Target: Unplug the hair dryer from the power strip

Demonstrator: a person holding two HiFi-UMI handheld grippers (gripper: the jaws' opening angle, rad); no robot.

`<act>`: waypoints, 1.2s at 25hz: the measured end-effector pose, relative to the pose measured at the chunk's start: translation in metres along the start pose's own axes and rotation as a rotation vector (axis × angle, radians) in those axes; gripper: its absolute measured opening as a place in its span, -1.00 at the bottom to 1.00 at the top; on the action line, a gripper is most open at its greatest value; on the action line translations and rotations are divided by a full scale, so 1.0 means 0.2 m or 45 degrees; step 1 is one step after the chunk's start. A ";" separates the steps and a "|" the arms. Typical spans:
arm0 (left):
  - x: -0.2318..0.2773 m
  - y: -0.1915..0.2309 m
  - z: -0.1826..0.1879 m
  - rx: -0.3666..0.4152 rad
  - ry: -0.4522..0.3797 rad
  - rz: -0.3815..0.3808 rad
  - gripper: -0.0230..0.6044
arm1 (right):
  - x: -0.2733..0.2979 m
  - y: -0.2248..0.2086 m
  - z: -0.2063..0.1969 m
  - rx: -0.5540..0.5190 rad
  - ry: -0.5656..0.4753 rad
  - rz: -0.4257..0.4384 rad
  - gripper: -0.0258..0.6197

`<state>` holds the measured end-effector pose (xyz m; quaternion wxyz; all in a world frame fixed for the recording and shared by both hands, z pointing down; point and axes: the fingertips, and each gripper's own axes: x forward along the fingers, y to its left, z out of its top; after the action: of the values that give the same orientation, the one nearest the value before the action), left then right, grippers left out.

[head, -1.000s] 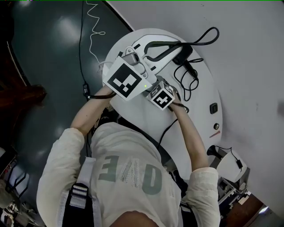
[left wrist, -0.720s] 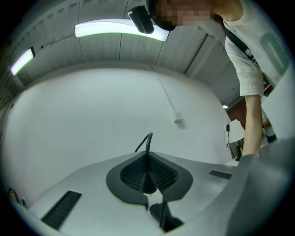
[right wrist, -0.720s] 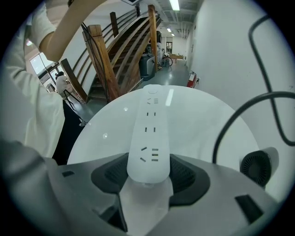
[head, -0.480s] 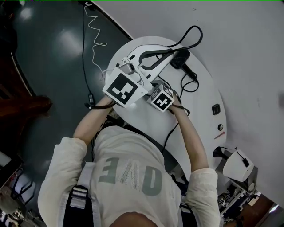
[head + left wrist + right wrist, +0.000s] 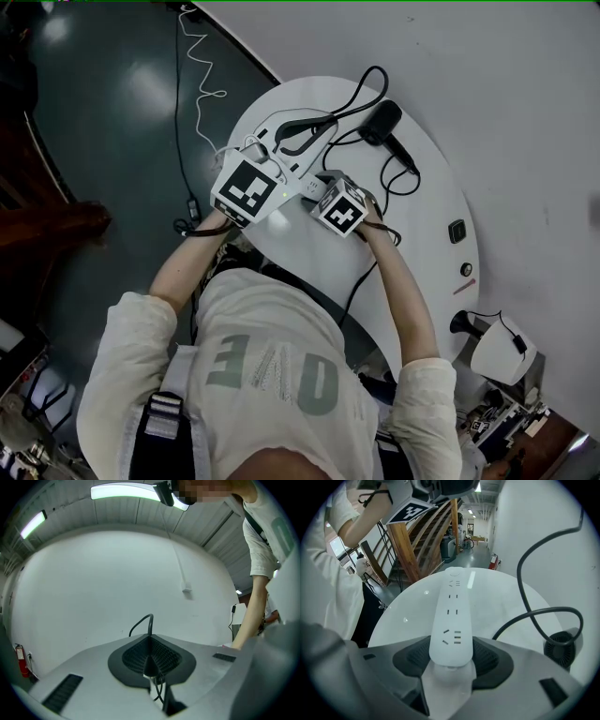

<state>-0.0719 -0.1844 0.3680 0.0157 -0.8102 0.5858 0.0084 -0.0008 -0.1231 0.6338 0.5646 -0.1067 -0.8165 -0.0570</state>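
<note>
As far as we can read, writing: shirt (image 5: 272, 366) has big pale letters, upside down in the head view, not legible for sure; marker cubes (image 5: 248, 187) carry black-and-white square patterns only.
power strip (image 5: 451, 616): white, on the round table (image 5: 408, 616); long axis runs straight out ahead of the right jaws, socket face up, the slots we see are bare.
right gripper (image 5: 451, 654): jaws wide, clamped on the strip's near end.
left gripper (image 5: 150, 651): jaws closed on the black plug (image 5: 149, 665).
cord (image 5: 140, 623): arcs up past the left jaw tips.
hair dryer (image 5: 560, 651): black, ahead and right of the right jaws, grille end towards us, apart from the strip.
</note>
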 end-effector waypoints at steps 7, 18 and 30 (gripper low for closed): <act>-0.03 0.16 -0.26 -0.247 0.154 0.138 -0.88 | 0.00 0.01 -0.01 0.005 0.006 -0.007 -0.11; 0.12 0.10 -0.63 -0.153 0.412 0.095 -0.88 | 0.00 0.01 0.00 0.024 0.013 -0.020 -0.11; 0.22 0.04 -0.89 -0.132 0.557 0.017 -0.88 | 0.00 0.00 0.01 0.047 -0.004 -0.034 -0.11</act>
<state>-0.0665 -0.2348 0.5445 -0.1535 -0.7886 0.5794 -0.1372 -0.0017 -0.1220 0.6324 0.5643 -0.0856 -0.8197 -0.0492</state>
